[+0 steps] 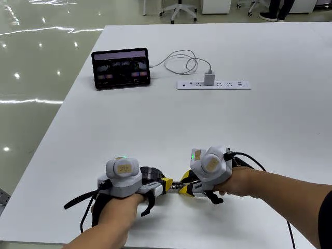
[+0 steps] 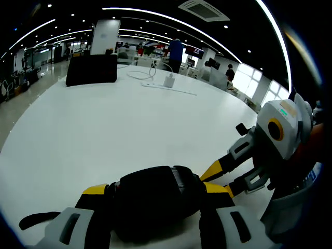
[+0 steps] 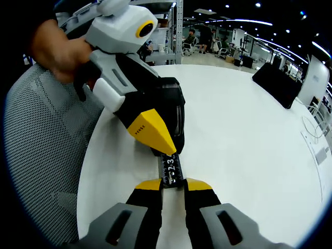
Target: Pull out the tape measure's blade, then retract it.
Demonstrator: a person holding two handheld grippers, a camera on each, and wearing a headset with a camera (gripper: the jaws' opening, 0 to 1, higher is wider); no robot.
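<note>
The black tape measure body (image 2: 155, 205) sits on the white table, held between the yellow-tipped jaws of my left gripper (image 2: 155, 189), which is shut on it. In the head view that gripper (image 1: 164, 183) is at the near table edge, with the case (image 1: 151, 175) in its jaws. A short length of the blade (image 3: 171, 168), showing printed numbers, runs out of the case (image 3: 168, 106). My right gripper (image 3: 173, 184) is shut on the blade's end, and it faces the left one closely (image 1: 184, 189).
A dark tablet (image 1: 121, 68) stands at the back left of the table (image 1: 249, 129). A white power strip (image 1: 213, 84) with a charger and coiled cable lies at the back centre. The table's near edge runs just under both hands.
</note>
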